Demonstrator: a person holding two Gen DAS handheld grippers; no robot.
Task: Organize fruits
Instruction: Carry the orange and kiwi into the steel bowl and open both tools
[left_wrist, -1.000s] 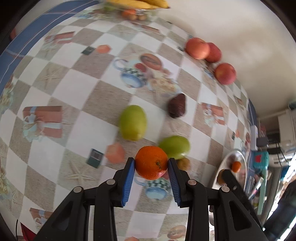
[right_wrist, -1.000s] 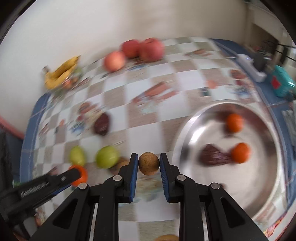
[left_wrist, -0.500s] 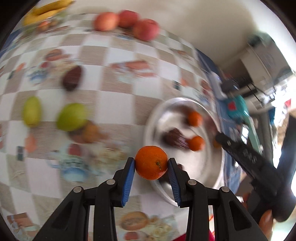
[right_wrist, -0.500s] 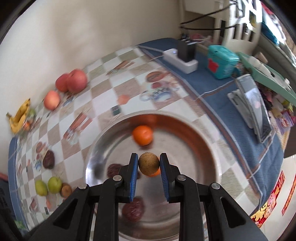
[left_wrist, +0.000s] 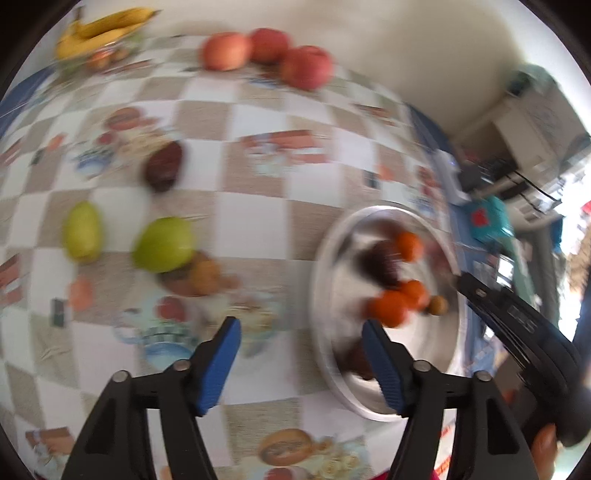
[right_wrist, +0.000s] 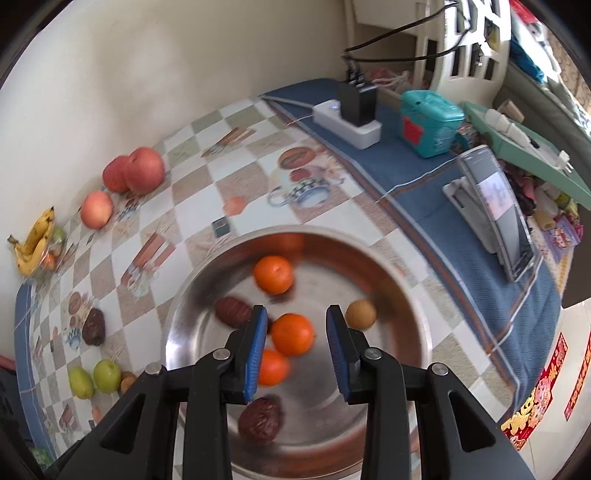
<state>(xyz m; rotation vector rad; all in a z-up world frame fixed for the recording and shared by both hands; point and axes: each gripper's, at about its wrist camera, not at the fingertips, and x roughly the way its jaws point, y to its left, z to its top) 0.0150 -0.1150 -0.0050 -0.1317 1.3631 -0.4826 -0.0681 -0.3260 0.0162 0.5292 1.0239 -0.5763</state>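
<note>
Left hand-held gripper: I read its blue pads spread wide apart with nothing between them; it hangs over the worktop at the near edge of the bowl.
Right hand-held gripper: I see its fingers apart and empty, poised above the bowl interior; in the left view its black body shows at the right edge.
Bowl contents: I count three oranges, two dark wrinkled fruits and one small brown round fruit, which lies near the right side of the bowl, apart from the oranges.
Orange positions: one sits directly between the right fingers in view, one just below it touching the left pad's outline, one farther back.
Worktop, left of bowl: two green fruits lie side by side, a small brown fruit touches the nearer one, and a dark fruit lies beyond them.
Worktop, wall side: three red apples and a banana bunch.
Image quality: the left view is motion-blurred.
</note>
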